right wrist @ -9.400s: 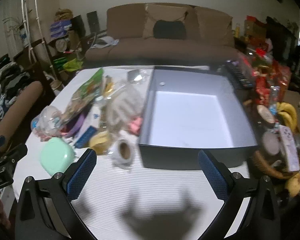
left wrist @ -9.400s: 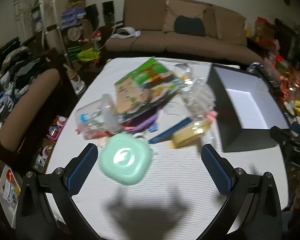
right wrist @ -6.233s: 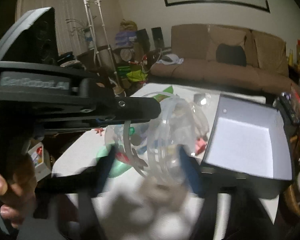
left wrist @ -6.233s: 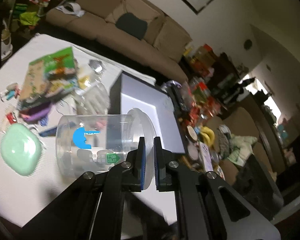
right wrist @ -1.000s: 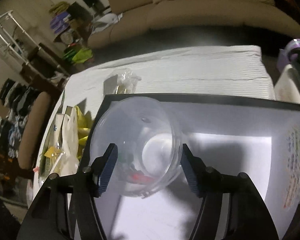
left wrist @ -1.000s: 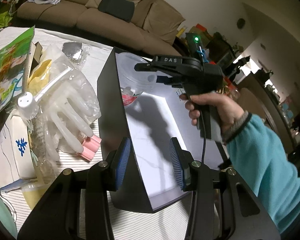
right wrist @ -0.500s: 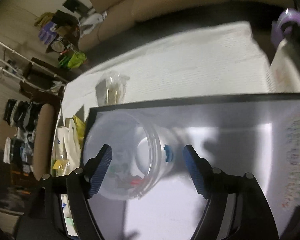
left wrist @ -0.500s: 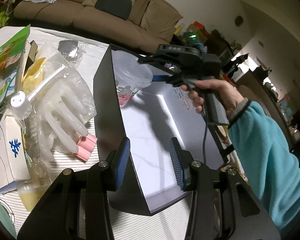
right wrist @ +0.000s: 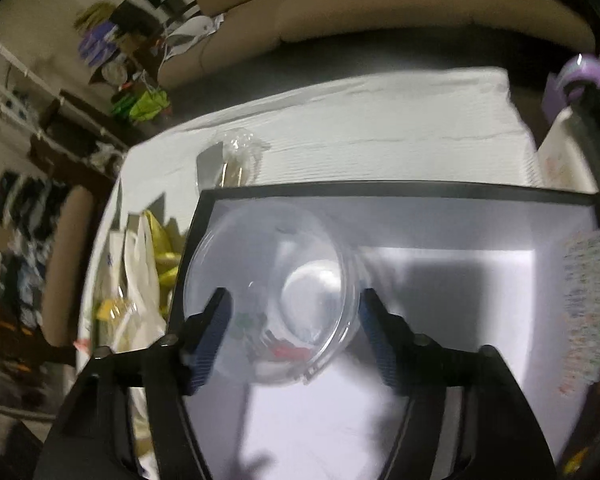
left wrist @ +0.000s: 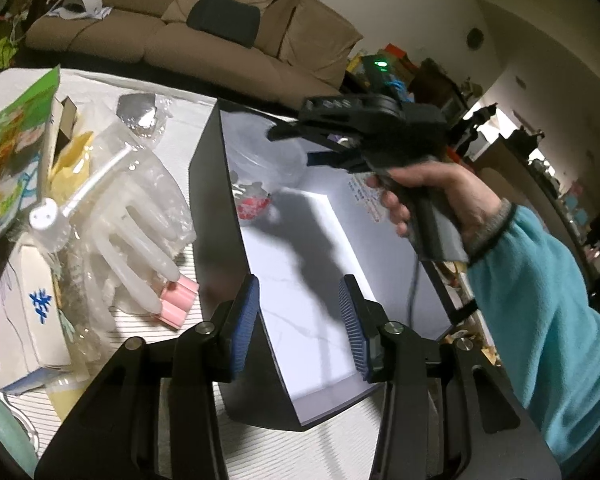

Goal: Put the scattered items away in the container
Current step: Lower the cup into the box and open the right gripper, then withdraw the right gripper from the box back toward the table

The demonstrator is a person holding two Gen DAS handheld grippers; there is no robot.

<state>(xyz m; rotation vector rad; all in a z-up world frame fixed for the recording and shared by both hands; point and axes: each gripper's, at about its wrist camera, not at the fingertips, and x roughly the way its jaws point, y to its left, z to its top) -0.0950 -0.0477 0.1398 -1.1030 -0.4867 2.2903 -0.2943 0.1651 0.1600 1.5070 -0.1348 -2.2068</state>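
While poised over the box [right wrist: 400,190]: right claw [right wrist: 292,332] spread wide around clear jar [right wrist: 272,292].
Left claw [left wrist: 302,320] half open, empty, at box's six o'clock.

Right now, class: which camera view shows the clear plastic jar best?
The right wrist view: the clear plastic jar fills the middle, its open mouth facing the camera, lying inside the black box. The left wrist view shows it small, in the box's far corner, partly behind the right gripper.
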